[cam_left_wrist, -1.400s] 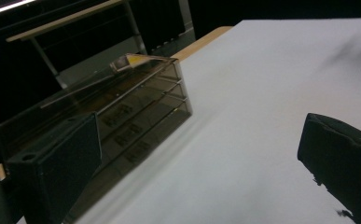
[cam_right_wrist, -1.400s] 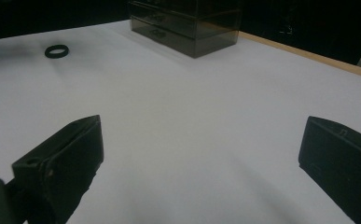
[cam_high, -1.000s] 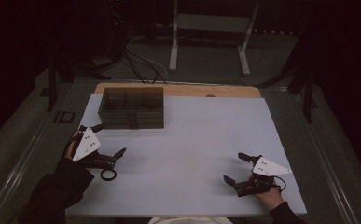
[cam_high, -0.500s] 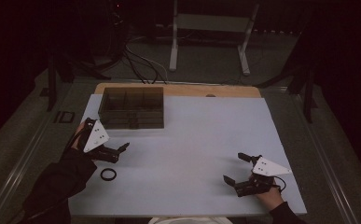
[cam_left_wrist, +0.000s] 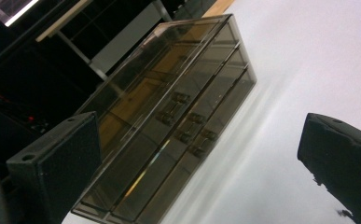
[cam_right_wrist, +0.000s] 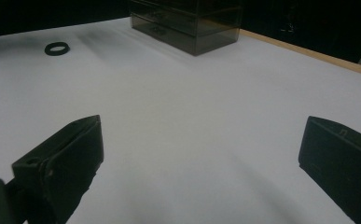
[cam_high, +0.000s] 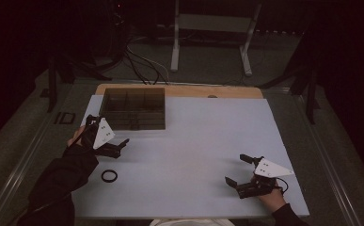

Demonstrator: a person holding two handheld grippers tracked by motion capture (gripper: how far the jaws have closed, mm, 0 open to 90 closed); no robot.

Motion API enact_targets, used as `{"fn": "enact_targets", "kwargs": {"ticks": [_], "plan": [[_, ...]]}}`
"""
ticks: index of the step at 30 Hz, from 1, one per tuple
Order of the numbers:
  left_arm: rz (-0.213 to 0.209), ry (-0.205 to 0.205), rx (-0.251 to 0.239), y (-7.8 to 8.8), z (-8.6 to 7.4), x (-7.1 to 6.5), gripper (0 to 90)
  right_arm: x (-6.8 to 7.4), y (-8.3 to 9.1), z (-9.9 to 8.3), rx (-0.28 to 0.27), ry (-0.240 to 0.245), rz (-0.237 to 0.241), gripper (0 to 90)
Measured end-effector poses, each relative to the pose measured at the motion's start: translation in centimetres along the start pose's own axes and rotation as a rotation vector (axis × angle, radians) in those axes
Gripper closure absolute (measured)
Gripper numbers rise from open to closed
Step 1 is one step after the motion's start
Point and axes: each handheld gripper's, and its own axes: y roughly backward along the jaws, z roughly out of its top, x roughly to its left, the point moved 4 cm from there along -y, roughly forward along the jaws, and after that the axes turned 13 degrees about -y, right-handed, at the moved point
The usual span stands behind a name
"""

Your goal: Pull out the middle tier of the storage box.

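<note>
A smoky see-through drawer box [cam_high: 133, 109] stands at the back left of the white table [cam_high: 198, 136]. Seen from the left gripper view, the box [cam_left_wrist: 169, 116] shows three drawers with small handles. My left gripper [cam_high: 118, 146] hovers just in front of the box, open, with nothing between its jaws [cam_left_wrist: 194, 140]. A black ring [cam_high: 108, 176] lies flat on the table, nearer to me than that gripper and apart from it. My right gripper [cam_high: 235, 168] rests open near the front right edge, also holding nothing [cam_right_wrist: 201, 135]. From there the ring [cam_right_wrist: 57, 48] and the box [cam_right_wrist: 187, 23] lie far off.
A wooden strip [cam_high: 193, 90] borders the table's far edge. Behind it on the dark floor are cables [cam_high: 139, 61] and the legs of a white stand [cam_high: 208, 42]. A metal rail [cam_high: 24, 155] runs along the left side.
My left gripper has risen from beside the ring and moved away from me toward the drawer box, leaving the ring on the table. The right gripper has not moved.
</note>
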Motion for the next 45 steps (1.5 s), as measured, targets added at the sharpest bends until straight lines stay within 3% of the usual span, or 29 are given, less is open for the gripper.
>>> {"fn": "enact_targets", "kwargs": {"ticks": [3, 12, 15, 26, 34, 39, 40, 45], "plan": [[0.017, -0.026, 0.02, -0.3, -0.1, 0.0, 1.0, 0.0, 0.0, 0.0, 0.0, 0.001, 0.0, 0.0], [0.019, -0.072, 0.058, -1.5, -0.3, -0.4, 1.0, 0.0, 0.0, 0.0, 0.006, -0.001, -0.004, 0.0], [0.02, -0.103, 0.078, -2.1, -0.3, -0.7, 1.0, 0.0, 0.1, 0.2, -0.014, -0.025, 0.009, 0.0], [0.025, -0.158, 0.129, -3.8, -0.7, -1.4, 1.0, 0.0, 0.1, 0.1, -0.011, -0.017, 0.007, 0.0], [0.011, -0.237, 0.169, -4.8, -0.9, -2.2, 1.0, 0.0, 0.1, 0.1, -0.009, -0.019, 0.008, 0.0], [0.009, -0.257, 0.232, -5.3, -1.0, -2.6, 1.0, 0.0, 0.1, 0.1, -0.005, -0.022, 0.009, 0.0], [0.025, -0.267, 0.257, -5.4, -1.0, -2.7, 1.0, 0.0, 0.1, 0.1, -0.005, -0.023, 0.009, 0.0], [0.045, -0.303, 0.288, -5.9, -1.0, -2.9, 1.0, -0.1, 0.1, 0.1, -0.006, -0.024, 0.008, 0.0]]}}
